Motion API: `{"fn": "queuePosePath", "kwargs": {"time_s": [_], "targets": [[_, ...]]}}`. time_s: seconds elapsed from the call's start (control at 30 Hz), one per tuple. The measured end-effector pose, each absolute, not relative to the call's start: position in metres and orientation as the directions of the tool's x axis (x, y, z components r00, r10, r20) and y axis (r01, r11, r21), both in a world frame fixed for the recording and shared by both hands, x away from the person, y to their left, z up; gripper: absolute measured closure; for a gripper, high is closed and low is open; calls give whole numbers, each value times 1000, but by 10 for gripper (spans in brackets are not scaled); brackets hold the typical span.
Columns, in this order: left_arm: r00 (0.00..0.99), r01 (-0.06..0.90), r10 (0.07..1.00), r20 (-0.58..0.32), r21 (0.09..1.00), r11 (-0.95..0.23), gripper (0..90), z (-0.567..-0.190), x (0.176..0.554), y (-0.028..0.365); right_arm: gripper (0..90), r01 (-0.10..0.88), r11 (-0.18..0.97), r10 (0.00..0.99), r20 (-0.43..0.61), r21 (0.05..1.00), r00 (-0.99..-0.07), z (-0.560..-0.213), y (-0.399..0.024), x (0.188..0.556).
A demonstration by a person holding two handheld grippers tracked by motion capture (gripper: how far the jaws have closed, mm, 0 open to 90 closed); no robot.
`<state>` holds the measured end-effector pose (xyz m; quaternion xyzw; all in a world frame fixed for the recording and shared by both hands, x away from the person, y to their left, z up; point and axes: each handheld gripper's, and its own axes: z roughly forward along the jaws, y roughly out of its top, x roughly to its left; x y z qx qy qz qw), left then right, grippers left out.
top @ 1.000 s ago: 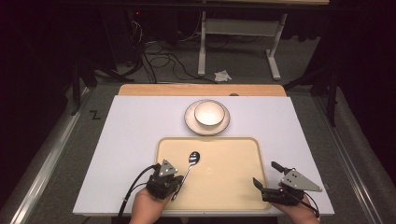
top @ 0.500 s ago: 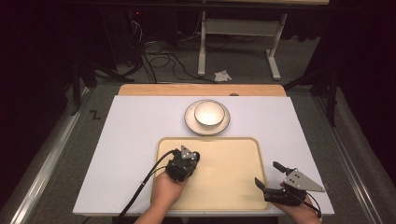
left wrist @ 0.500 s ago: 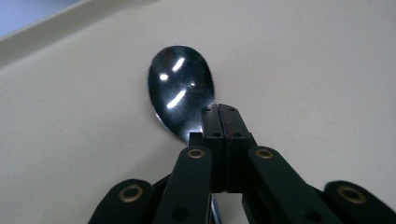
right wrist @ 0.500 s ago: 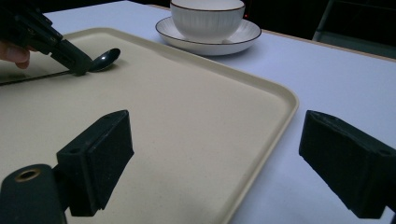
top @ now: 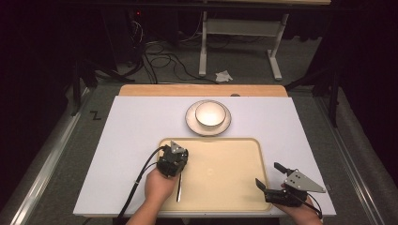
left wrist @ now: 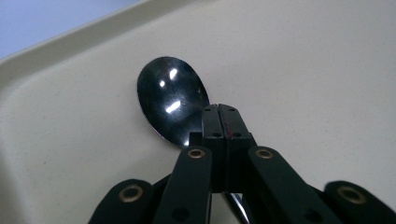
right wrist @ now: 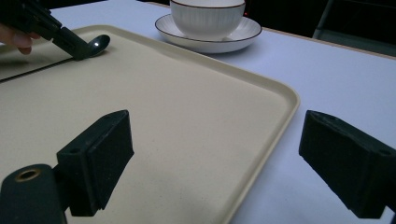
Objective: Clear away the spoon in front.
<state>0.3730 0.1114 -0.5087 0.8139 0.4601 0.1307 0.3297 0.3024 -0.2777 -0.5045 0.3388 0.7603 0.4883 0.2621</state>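
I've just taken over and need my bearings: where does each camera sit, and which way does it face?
High view: above the table's near side, looking down on the beige plastic tray; both hands show.
Left gripper view: on the left gripper, jaws shut at the shiny metal spoon.
Right gripper view: on the right gripper, jaws open, facing the white ribbed bowl.
All share tray and spoon.

A: The left gripper [top: 173, 157] is a black, blocky tool with a small grey three-cornered plate on top; a black cable trails from it; brass-coloured rivets sit in its linkage arms, seen in the left gripper view.

B: The right gripper [top: 272, 177] is black too, with a larger grey triangular plate dotted with small holes; its pads [right wrist: 100, 156] are thick, matt black blocks; both forearms are bare.
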Motion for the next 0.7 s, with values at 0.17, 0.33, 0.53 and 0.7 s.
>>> {"fn": "queuePosePath", "kwargs": {"time_s": [0.17, 0.33, 0.53, 0.7], "targets": [[526, 667, 847, -76, 655, -355, 900, -508, 373, 119, 106, 259, 294, 771, -68, 920, -633, -504, -278, 302], [514, 661, 853, -91, 676, -326, 900, -505, 369, 129, 106, 258, 294, 771, -68, 920, -634, -504, -278, 302], [521, 638, 849, -88, 701, -319, 880, -496, 356, 142, 106, 257, 294, 771, -70, 921, -633, -504, -277, 302], [514, 645, 848, -130, 710, -282, 821, -493, 343, 158, 106, 264, 291, 773, -63, 920, -632, -504, -277, 302]]}}
